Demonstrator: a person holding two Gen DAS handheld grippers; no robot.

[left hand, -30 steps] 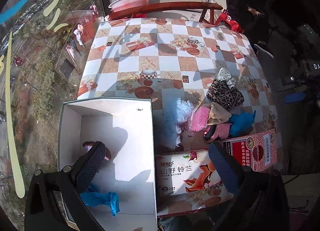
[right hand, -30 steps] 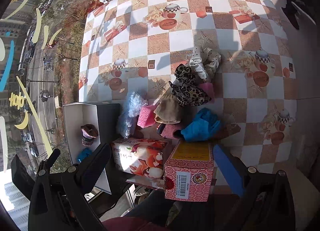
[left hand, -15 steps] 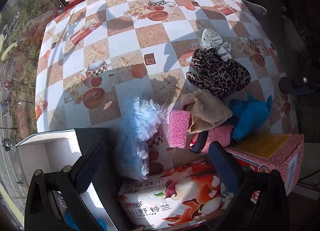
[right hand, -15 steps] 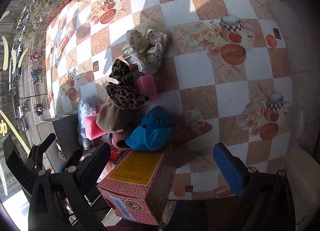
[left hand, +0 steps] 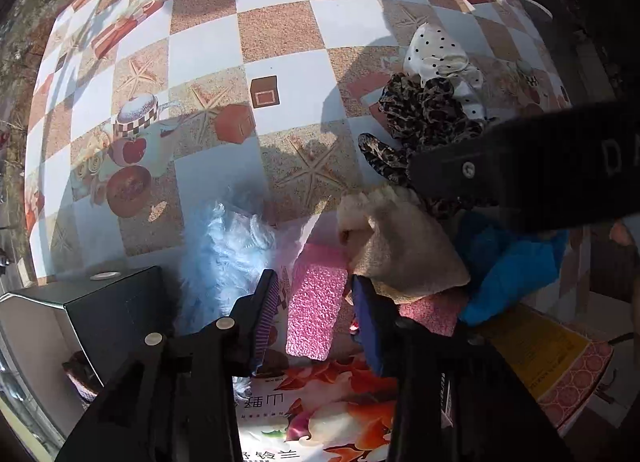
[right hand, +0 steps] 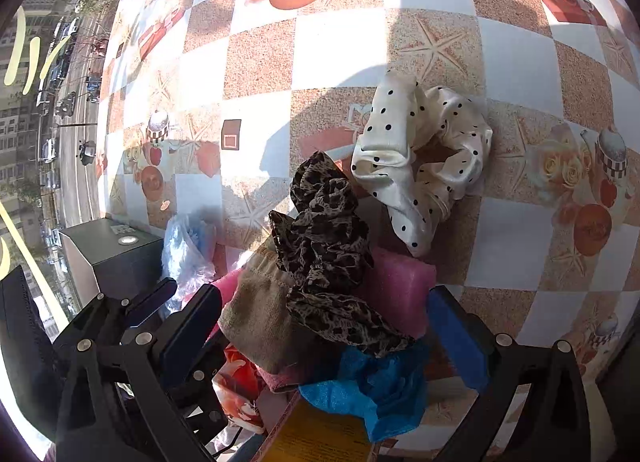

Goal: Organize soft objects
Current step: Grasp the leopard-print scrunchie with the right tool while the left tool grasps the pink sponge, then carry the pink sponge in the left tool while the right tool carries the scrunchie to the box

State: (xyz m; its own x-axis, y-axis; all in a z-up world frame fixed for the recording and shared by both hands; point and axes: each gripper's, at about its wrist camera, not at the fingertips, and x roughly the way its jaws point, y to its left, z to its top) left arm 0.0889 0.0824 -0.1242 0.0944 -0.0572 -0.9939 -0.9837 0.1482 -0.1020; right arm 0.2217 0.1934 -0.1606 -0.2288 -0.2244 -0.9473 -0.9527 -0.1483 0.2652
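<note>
A pile of soft things lies on the checkered table point(left hand: 280, 21). It holds a pink sponge point(left hand: 312, 314), a tan cloth pouch point(left hand: 400, 250), a leopard scrunchie point(right hand: 324, 238), a white dotted scrunchie point(right hand: 420, 157), a blue cloth point(right hand: 380, 386) and a pale blue fluffy piece point(left hand: 228, 250). My left gripper point(left hand: 314, 280) points straight down. Its jaws are closing, with their pads against the sides of the pink sponge. My right gripper point(right hand: 324, 332) hangs open low over the pouch, leopard scrunchie and blue cloth, touching none. Its black body crosses the left wrist view.
A black box point(left hand: 112, 302) with a white inside stands left of the pile. A flowered tissue pack point(left hand: 320, 422) and a red and yellow carton point(left hand: 552, 362) lie at the near table edge. A second pink sponge point(right hand: 400, 286) sits under the leopard scrunchie. A window is at the left.
Both grippers have come down toward the pile. The left one moved right, from over the box to the pink sponge, and its jaws narrowed around it. The right stays open.
</note>
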